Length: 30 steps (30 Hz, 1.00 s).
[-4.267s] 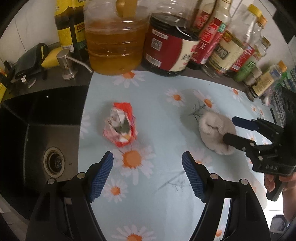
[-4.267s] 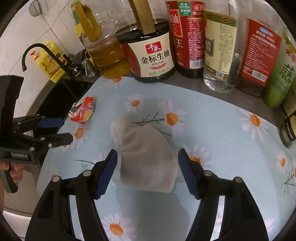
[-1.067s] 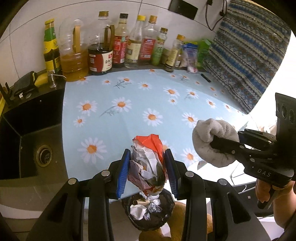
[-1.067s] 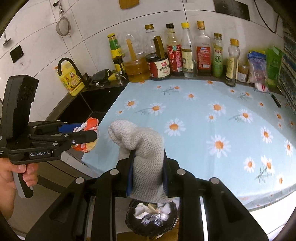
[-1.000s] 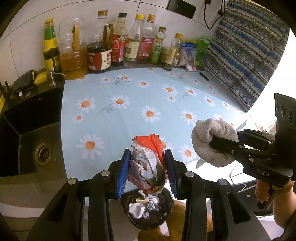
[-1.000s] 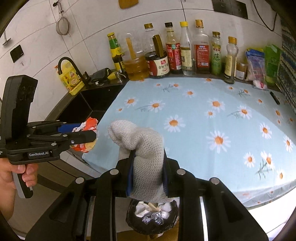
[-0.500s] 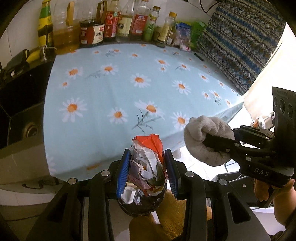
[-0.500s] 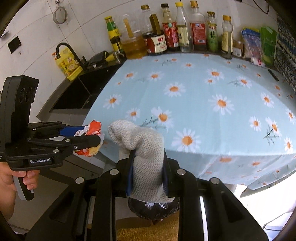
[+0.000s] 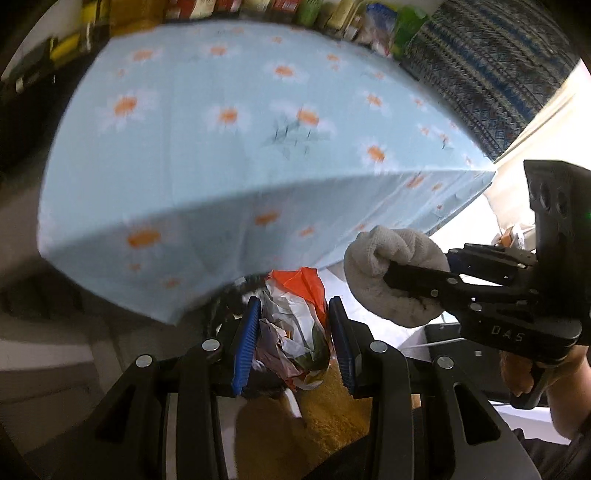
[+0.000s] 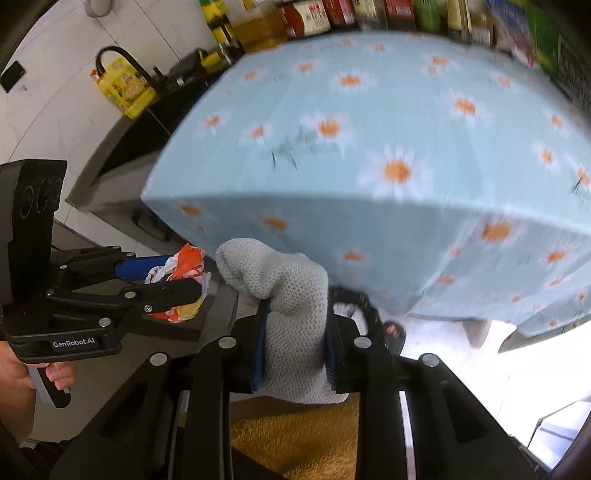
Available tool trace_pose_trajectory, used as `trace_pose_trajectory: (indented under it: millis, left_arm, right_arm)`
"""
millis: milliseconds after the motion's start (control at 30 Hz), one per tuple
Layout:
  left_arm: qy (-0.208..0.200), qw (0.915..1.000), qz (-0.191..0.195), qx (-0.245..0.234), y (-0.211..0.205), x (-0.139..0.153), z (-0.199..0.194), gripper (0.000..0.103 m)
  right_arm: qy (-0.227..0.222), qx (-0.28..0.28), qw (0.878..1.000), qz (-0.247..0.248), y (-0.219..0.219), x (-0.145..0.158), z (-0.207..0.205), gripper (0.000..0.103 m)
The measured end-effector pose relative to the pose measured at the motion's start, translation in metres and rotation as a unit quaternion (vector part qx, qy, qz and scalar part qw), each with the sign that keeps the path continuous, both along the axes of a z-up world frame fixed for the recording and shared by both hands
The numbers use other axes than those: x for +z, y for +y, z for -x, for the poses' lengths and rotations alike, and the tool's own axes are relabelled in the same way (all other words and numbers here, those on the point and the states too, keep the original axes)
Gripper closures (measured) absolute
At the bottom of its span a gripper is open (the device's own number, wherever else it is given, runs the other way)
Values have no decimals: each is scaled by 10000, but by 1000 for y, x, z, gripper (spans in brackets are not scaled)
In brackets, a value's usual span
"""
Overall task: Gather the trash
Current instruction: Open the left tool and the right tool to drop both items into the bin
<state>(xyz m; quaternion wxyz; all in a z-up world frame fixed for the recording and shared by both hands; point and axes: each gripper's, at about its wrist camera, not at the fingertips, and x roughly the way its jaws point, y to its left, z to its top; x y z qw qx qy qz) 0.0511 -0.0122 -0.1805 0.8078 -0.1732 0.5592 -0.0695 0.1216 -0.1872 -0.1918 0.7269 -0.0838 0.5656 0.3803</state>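
My left gripper is shut on a crumpled red and white wrapper, held below the table's front edge; the wrapper also shows in the right wrist view. My right gripper is shut on a grey knitted cloth, which also shows in the left wrist view to the right of the wrapper. A black bin's rim shows just behind the cloth; most of the bin is hidden by the grippers and what they hold.
The table with the blue daisy cloth overhangs in front of me. Bottles line its far edge. A dark sink with a black tap lies at the left. A brown furry thing lies under the grippers.
Both grippers have dropped lower, below the table's edge, still holding the wrapper and the cloth. The view is blurred from the motion, and the bin is now mostly hidden.
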Motion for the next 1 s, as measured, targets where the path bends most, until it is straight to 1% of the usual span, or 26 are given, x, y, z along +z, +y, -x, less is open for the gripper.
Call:
trace_pose_trajectory:
  millis: [167, 300, 433, 567, 633, 733, 800, 867, 1000]
  left_arm:
    - [454, 9987, 175, 124, 1, -36, 3, 67]
    - [841, 9958, 321, 167, -2, -65, 2, 67]
    - [1059, 9932, 428, 225, -2, -83, 0, 65]
    - [1296, 9898, 537, 240, -3, -99, -1, 65]
    - [1329, 9895, 526, 217, -4, -101, -3, 65]
    - [1404, 9883, 557, 217, -7, -104, -6, 64]
    - [1513, 9863, 612, 230, -7, -106, -7, 53]
    - [1538, 9856, 664, 229, -7, -106, -9, 51]
    - [1599, 9849, 629, 193, -7, -109, -10, 51]
  right_arm:
    - [460, -56, 9987, 217, -2, -41, -4, 76]
    - [820, -138, 9958, 393, -3, -73, -9, 76]
    - [982, -203, 9937, 507, -6, -90, -13, 75]
    - [1089, -268, 9923, 533, -10, -98, -16, 73]
    - [1146, -259, 9915, 556, -8, -102, -18, 73]
    - [1211, -307, 9907, 532, -9, -104, -22, 67]
    - [1261, -356, 9901, 503, -8, -105, -25, 67]
    - [1281, -412, 9897, 485, -8, -105, -28, 63]
    - [1380, -497, 9884, 395, -8, -106, -33, 63]
